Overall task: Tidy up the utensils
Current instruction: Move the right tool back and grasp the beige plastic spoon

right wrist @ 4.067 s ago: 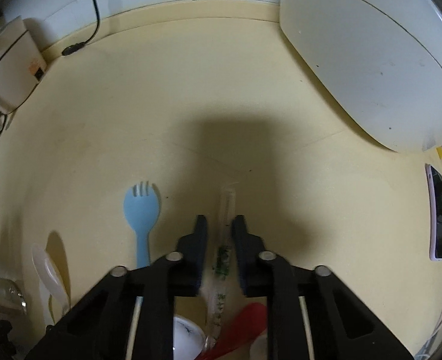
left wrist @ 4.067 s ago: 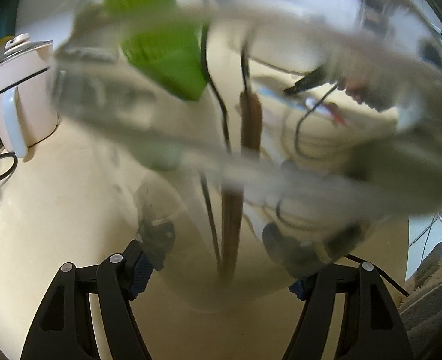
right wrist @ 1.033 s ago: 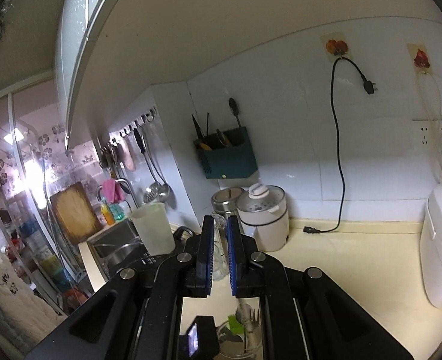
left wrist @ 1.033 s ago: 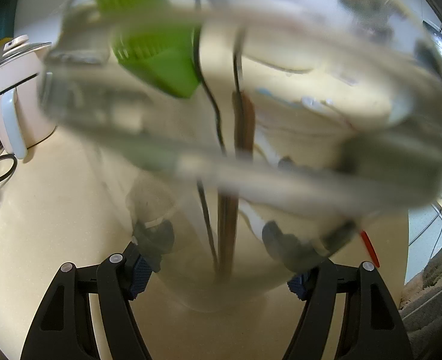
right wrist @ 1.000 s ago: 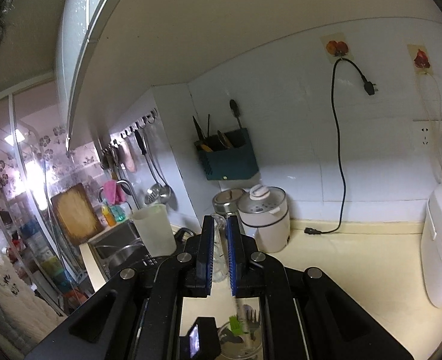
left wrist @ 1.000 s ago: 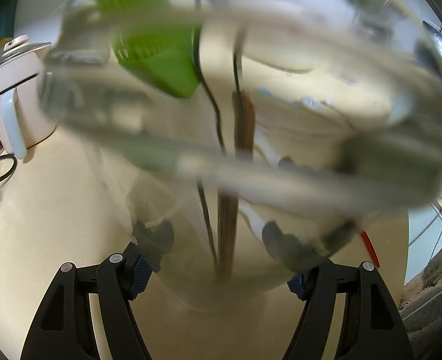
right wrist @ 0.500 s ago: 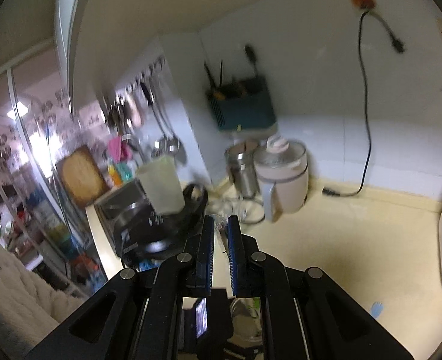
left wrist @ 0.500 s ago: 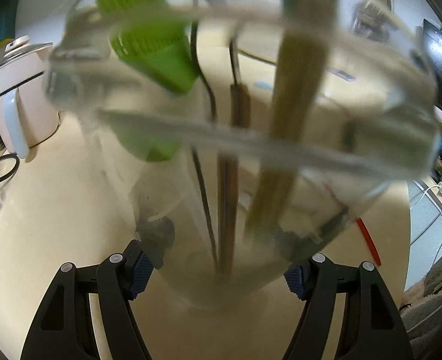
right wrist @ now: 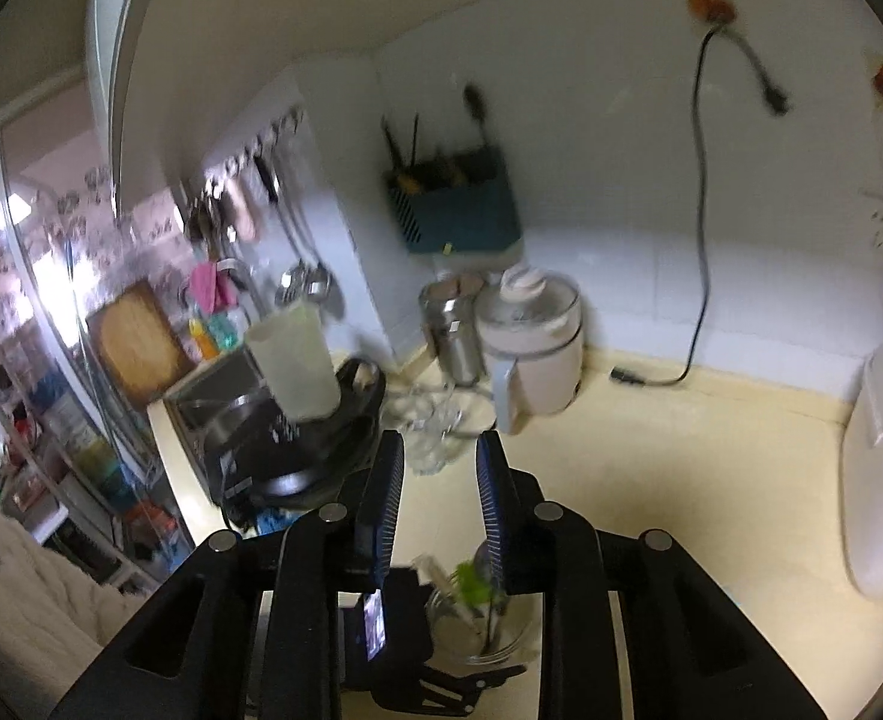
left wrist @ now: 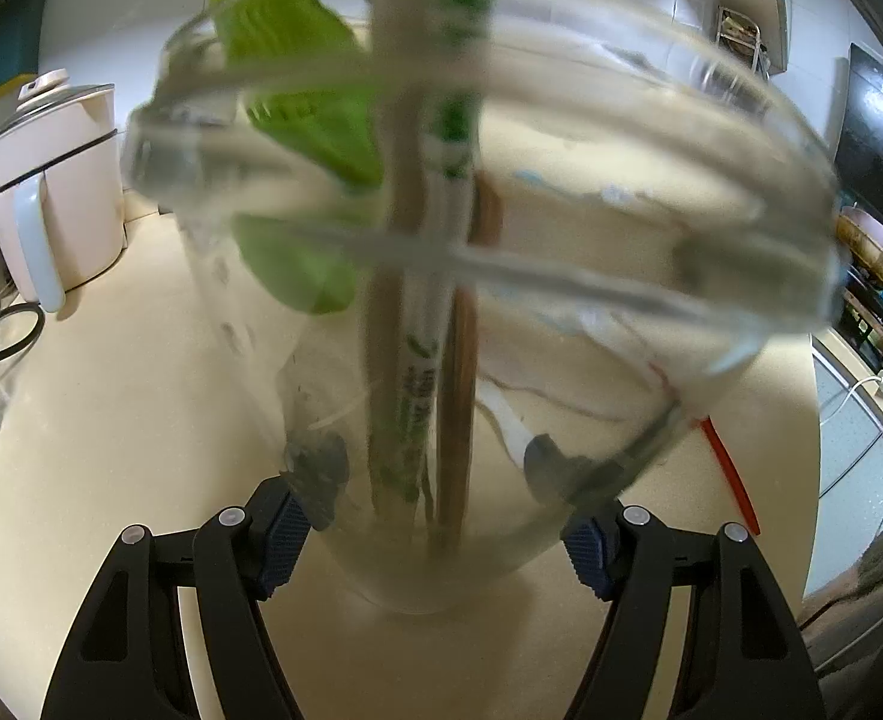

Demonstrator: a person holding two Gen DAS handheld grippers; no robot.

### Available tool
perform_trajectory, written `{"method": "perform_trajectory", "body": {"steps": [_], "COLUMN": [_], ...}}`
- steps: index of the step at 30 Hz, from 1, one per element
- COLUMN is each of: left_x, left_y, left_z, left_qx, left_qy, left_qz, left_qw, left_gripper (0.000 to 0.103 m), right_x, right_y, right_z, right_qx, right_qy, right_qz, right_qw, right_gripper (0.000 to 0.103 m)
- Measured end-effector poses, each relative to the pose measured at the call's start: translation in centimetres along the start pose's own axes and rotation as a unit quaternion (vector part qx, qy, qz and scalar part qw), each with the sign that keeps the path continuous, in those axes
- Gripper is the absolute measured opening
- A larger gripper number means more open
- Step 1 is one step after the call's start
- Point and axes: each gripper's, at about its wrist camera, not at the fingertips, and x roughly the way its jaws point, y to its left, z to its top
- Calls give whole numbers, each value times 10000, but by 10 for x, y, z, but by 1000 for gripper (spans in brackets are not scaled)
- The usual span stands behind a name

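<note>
Left tongs [left wrist: 435, 540] grip the glass cup [left wrist: 741, 192] of utensils on the counter [left wrist: 111, 420]; right tongs [right wrist: 440, 498], apparently empty, are opening above it.

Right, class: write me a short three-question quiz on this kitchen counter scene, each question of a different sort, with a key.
1. True or false: the left gripper clamps the clear glass jar between its pads.
2. Multiple choice: which item stands inside the jar? A) a red ladle B) a paper-wrapped pair of chopsticks with green print C) a blue whisk
3. Fill in: to the jar's left on the cream countertop stands a pale pink ____ with a lid.

Key:
1. True; the blue pads press both sides of its base.
2. B; it stands beside a green slotted utensil. The right gripper, above the jar, is opening with nothing between its jaws.
3. kettle.
</note>
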Motion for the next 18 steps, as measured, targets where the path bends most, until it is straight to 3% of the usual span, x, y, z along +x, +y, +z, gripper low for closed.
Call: {"method": "perform_trajectory", "body": {"steps": [5, 8, 10, 12, 14, 18], "left_x": [-4, -4, -4, -4, -1, 3], "left_y": [1, 1, 0, -2, -5, -9], "left_z": [0, 0, 0, 1, 1, 3], "left_qx": [20, 24, 36, 54, 58, 62], "left_qy": [1, 3, 7, 17, 27, 62], "left_qz": [13, 19, 35, 58, 62, 57], "left_qw": [10000, 10000, 10000, 10000, 10000, 9999], "left_gripper": [75, 75, 75, 75, 75, 75], "right_x": [-80, -144, -181, -220, -245, -280], "right_y": [-30, -42, -42, -39, -37, -44], "right_z": [51, 87, 103, 114, 119, 119], "right_qx": [172, 87, 24, -101, -131, -101], "right_qy": [-724, -1327, -1693, -2111, -2382, -2572], "right_qz": [-563, -1286, -1526, -1966, -2428, -2970], "right_qw": [9956, 9827, 9737, 9574, 9403, 9195], "right_gripper": [25, 25, 25, 32, 59, 60]}}
